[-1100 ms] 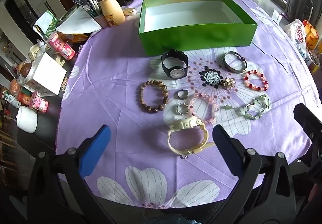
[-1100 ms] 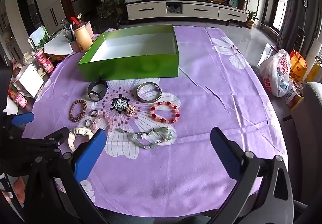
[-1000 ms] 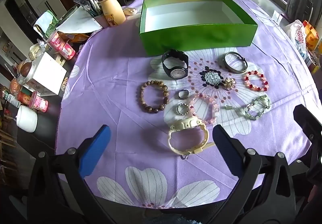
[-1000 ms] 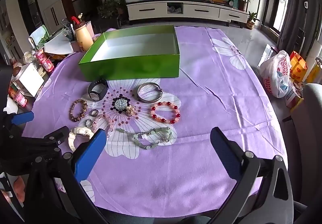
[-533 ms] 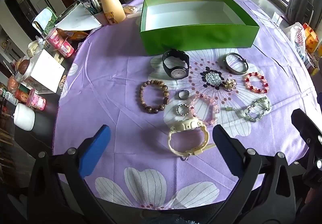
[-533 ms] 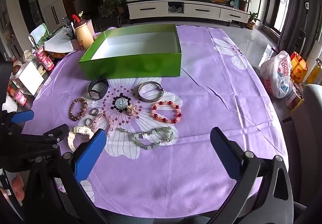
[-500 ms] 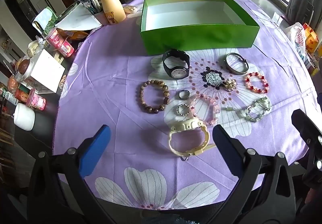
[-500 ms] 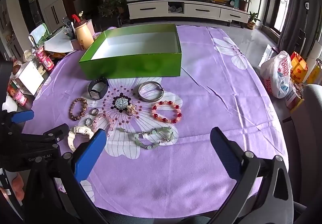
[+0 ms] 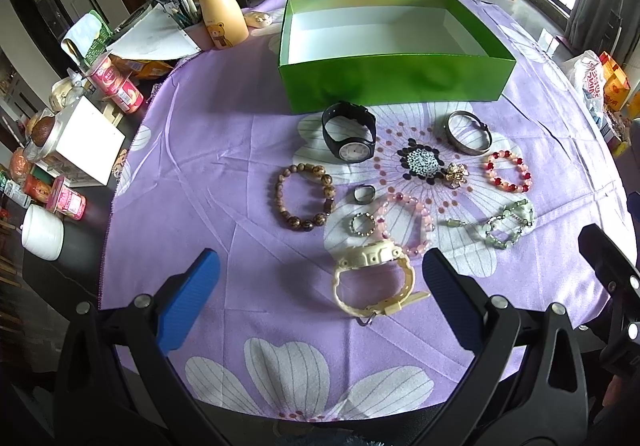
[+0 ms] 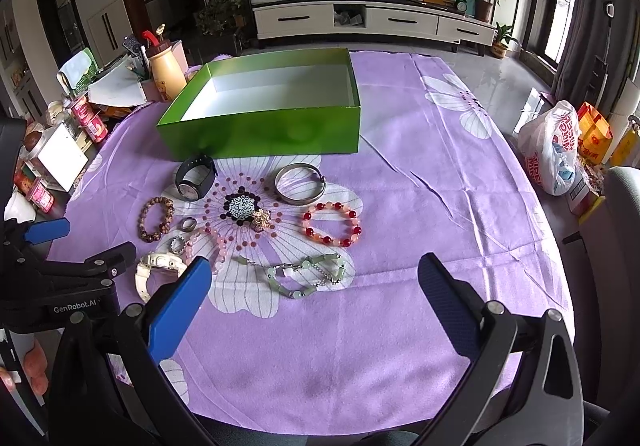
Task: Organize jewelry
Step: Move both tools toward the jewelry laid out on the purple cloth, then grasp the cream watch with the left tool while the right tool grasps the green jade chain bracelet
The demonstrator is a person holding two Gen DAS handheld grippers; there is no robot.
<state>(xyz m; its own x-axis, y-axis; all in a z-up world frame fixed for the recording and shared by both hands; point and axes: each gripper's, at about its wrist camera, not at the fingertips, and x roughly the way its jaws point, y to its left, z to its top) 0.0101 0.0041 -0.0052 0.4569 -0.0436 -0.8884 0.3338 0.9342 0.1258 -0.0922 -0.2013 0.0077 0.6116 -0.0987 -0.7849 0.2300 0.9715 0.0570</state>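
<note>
The left tool (image 9: pixel 320 294) hangs at the bottom of its frame with both blue-padded fingers spread wide and nothing between them. The right tool (image 10: pixel 314 300) is likewise wide open and empty at the bottom of its frame.

Just above the left tool, slightly right of centre, lies the cream watch (image 9: pixel 374 276) on the purple flowered cloth (image 9: pixel 200 173) covering the bench; its strap forms a loop with the case toward the top of the frame. Above it sit a small beaded ring (image 9: pixel 363 224), a dark ring (image 9: pixel 364 193) and a pink bead bracelet (image 9: pixel 406 221). To the left is the brown bead bracelet (image 9: pixel 306 195), its oval running up the frame. Toward centre right are a gold brooch (image 9: pixel 457 173), a red bead bracelet (image 9: pixel 507 171), a green stone chain (image 9: pixel 498 224) stretched left to right, and a silver bangle (image 9: pixel 468 131). The black watch (image 9: pixel 350 131) stands with its dial toward the camera. At upper centre the green box (image 9: pixel 394 75) is open and empty, long axis across the frame.
</note>
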